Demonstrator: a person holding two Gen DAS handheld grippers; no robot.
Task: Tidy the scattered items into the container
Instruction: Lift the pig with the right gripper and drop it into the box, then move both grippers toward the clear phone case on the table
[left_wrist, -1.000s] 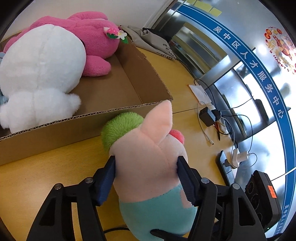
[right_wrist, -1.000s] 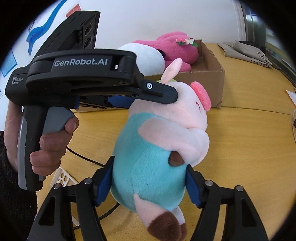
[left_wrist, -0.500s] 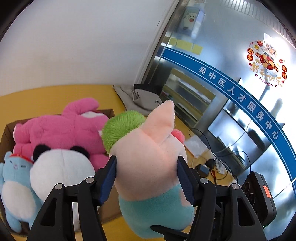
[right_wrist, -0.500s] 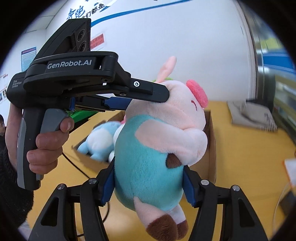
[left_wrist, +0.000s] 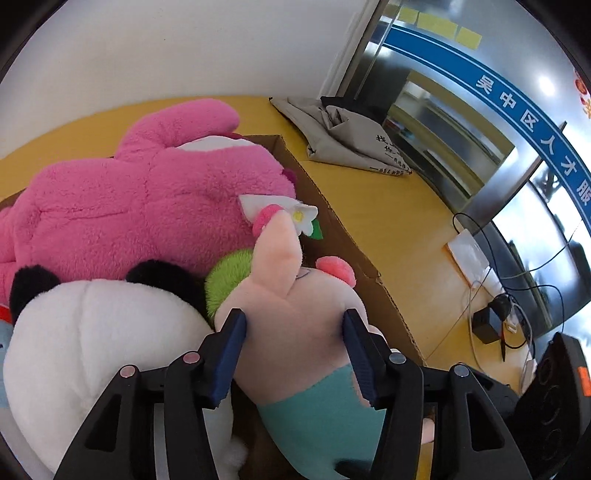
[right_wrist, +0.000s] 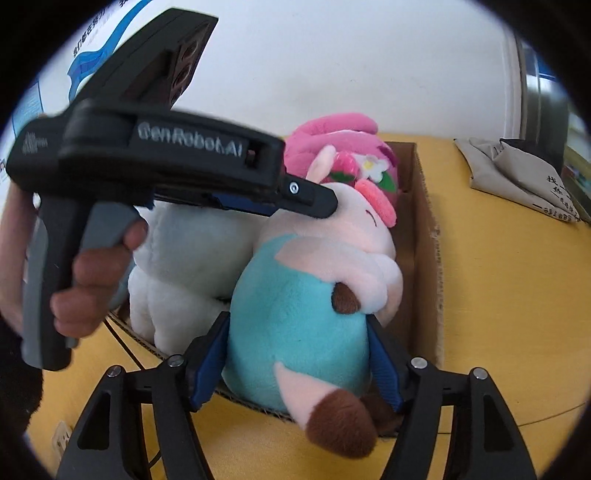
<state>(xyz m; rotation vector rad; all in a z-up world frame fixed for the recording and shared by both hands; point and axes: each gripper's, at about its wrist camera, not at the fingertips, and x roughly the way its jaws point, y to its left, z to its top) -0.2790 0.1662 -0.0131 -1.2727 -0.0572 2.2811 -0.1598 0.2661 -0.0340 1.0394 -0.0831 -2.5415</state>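
Note:
A pink pig plush in a teal shirt is held by both grippers over the right end of the cardboard box. My left gripper is shut on its head. My right gripper is shut on its teal body. The left gripper's finger also shows in the right wrist view, pressed on the pig's head. The box holds a pink bunny plush and a white panda plush, which the pig touches.
A folded grey cloth bag lies on the yellow table beyond the box. Cables, a charger and a paper lie at the table's right. A black device sits at lower right.
Both grippers carried the pig up off the table, over the box wall, and have lowered it into the box beside the panda and the pink bunny.

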